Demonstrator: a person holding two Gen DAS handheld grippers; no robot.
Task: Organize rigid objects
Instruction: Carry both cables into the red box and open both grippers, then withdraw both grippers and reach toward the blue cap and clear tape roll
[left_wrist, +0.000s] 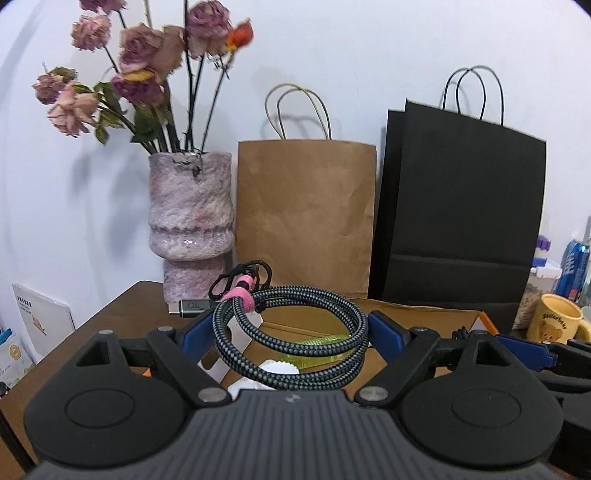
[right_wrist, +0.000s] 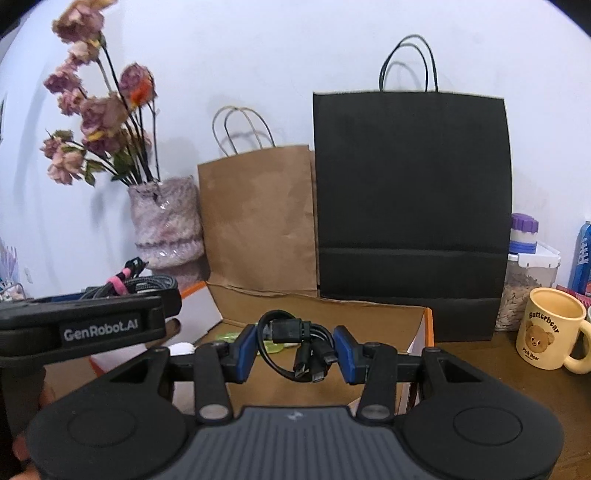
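Observation:
My left gripper (left_wrist: 291, 334) is shut on a coiled braided cable (left_wrist: 291, 339) bound with a pink strap (left_wrist: 242, 299), held above an open cardboard box (left_wrist: 424, 314). My right gripper (right_wrist: 295, 350) is shut on a small bundle of black cables (right_wrist: 295, 343) with several plugs hanging down, above the same box (right_wrist: 321, 306). The left gripper body (right_wrist: 92, 325) shows at the left of the right wrist view, with the braided cable (right_wrist: 147, 282). A green item (left_wrist: 317, 350) and a white item (left_wrist: 277, 369) lie inside the box.
A pink vase of dried roses (left_wrist: 190, 218), a brown paper bag (left_wrist: 306, 214) and a black paper bag (left_wrist: 461, 210) stand against the wall behind the box. A yellow bear mug (right_wrist: 550, 332), a jar (right_wrist: 528, 266) and a blue can (right_wrist: 583, 254) stand at the right.

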